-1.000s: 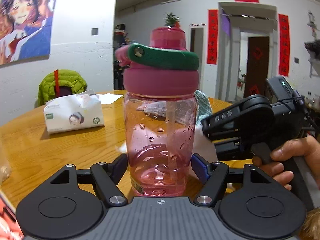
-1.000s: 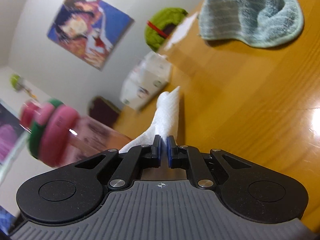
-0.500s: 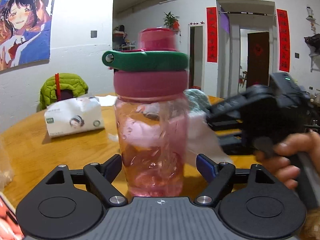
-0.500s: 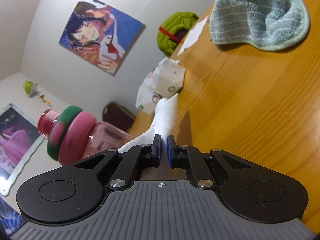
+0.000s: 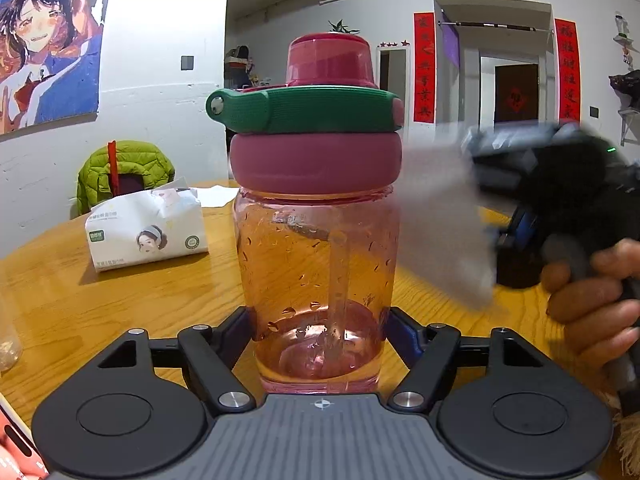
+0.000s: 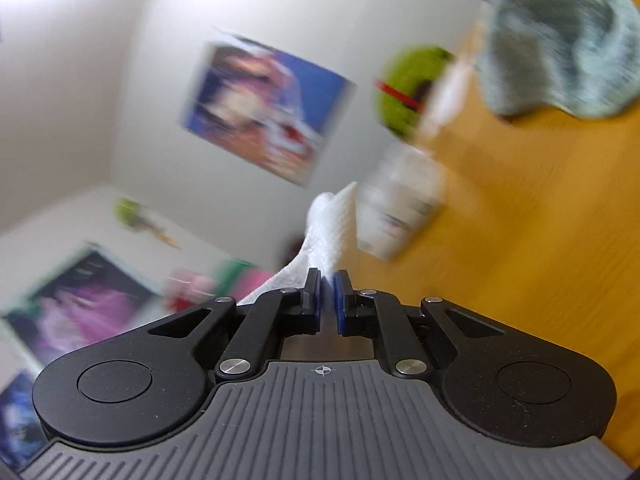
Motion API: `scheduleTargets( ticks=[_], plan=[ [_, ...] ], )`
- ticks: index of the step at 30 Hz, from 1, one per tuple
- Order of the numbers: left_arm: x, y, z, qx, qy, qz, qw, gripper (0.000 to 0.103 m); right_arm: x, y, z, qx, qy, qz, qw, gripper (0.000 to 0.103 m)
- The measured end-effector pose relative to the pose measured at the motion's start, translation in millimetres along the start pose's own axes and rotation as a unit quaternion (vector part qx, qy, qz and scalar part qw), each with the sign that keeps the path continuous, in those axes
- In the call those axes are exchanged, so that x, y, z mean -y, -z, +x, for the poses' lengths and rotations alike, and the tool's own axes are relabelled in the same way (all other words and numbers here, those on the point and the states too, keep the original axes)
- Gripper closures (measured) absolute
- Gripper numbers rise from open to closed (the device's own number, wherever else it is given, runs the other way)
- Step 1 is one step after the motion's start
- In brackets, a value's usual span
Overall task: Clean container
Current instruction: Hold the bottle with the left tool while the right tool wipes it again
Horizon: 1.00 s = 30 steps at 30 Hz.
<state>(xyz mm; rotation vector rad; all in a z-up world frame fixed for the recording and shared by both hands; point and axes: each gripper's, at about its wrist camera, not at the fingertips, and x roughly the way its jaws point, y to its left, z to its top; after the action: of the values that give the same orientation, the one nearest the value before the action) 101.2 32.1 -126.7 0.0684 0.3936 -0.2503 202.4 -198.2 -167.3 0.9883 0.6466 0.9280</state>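
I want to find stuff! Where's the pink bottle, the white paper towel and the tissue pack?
pink bottle [image 5: 320, 264]: left wrist view, on its clear body.
white paper towel [image 6: 332, 232]: right wrist view, on the bunched part above the fingertips.
tissue pack [image 5: 148, 232]: left wrist view, on its printed front.

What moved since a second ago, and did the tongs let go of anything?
The right tongs swung away to the right of the pink bottle, carrying the white tissue off its side; both now blur beside it. The bottle's green handle turned leftward. Nothing was let go: the left tongs still clamp the bottle and the right still pinch the tissue.
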Motion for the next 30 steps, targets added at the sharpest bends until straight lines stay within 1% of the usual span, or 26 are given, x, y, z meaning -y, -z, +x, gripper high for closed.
scheduleTargets(
  ticks=[1,3,4,6,7,8,9,10,11,12,13,14,15,16,17,19,20,21,22,23,24,26,27,30],
  plan=[
    [0,0,0,0.0,0.0,0.001,1.0,0.033,4,1,6,-0.02,0.044,0.001,0.999,0.091],
    [1,0,1,-0.001,0.001,0.001,1.0,0.032,10,6,20,-0.06,0.13,-0.002,0.99,0.091],
    [1,0,1,-0.001,0.001,0.001,1.0,0.032,9,6,22,-0.063,0.139,-0.009,0.988,0.091],
    [1,0,0,-0.001,0.002,0.001,1.0,0.033,4,6,21,-0.055,0.13,-0.022,0.99,0.091],
    [1,0,0,-0.001,0.002,0.0,1.0,0.033,1,4,16,-0.039,0.099,-0.02,0.994,0.091],
    [1,0,0,-0.001,0.002,0.0,1.0,0.033,-1,1,9,-0.017,0.049,-0.012,0.999,0.091],
    [1,0,1,-0.001,0.002,0.001,1.0,0.033,-3,-1,2,0.002,0.002,-0.005,1.0,0.091],
    [1,0,1,-0.001,0.002,0.001,1.0,0.033,-3,-2,-1,0.009,-0.017,0.0,1.0,0.091],
    [1,0,1,-0.001,0.001,0.001,1.0,0.033,-2,-2,-1,0.011,-0.025,0.004,1.0,0.091],
    [1,0,1,-0.001,0.002,0.001,1.0,0.032,0,-1,3,0.001,-0.003,0.005,1.0,0.091],
    [2,0,0,-0.001,0.002,0.001,1.0,0.033,3,1,10,-0.02,0.043,0.006,0.999,0.091],
    [2,0,0,-0.001,0.001,0.001,1.0,0.032,8,3,19,-0.044,0.094,0.007,0.995,0.091],
    [2,0,0,-0.001,0.002,0.001,1.0,0.032,12,5,25,-0.061,0.132,0.007,0.989,0.091],
    [2,0,0,-0.001,0.002,0.001,1.0,0.032,12,6,27,-0.064,0.14,0.003,0.988,0.091],
    [2,0,0,-0.001,0.002,0.001,1.0,0.033,8,4,24,-0.053,0.121,-0.004,0.991,0.091],
    [0,-1,0,-0.001,0.002,0.0,1.0,0.033,-1,1,10,-0.01,0.035,-0.01,0.999,0.091],
    [2,-1,1,-0.001,0.002,0.0,1.0,0.033,-5,0,3,0.011,-0.009,-0.013,1.0,0.091],
    [3,-1,1,-0.001,0.002,0.001,1.0,0.033,-7,-1,-1,0.021,-0.032,-0.016,0.999,0.091],
    [3,-1,1,-0.001,0.001,0.001,1.0,0.032,-6,-1,1,0.018,-0.026,-0.014,0.999,0.091],
    [3,-1,1,-0.001,0.001,0.001,1.0,0.032,-3,0,4,0.011,-0.01,-0.01,1.0,0.091],
    [4,-1,1,-0.001,0.002,0.001,1.0,0.033,2,0,10,-0.005,0.019,-0.002,1.0,0.091],
    [3,-2,1,-0.001,0.001,0.001,1.0,0.032,13,2,23,-0.04,0.083,0.016,0.996,0.091],
    [3,-2,1,-0.002,0.001,0.001,1.0,0.032,15,3,27,-0.048,0.099,0.016,0.994,0.091],
    [3,-2,-1,-0.005,-0.002,-0.004,1.0,0.033,13,2,28,-0.042,0.093,0.003,0.995,0.091]
  ],
)
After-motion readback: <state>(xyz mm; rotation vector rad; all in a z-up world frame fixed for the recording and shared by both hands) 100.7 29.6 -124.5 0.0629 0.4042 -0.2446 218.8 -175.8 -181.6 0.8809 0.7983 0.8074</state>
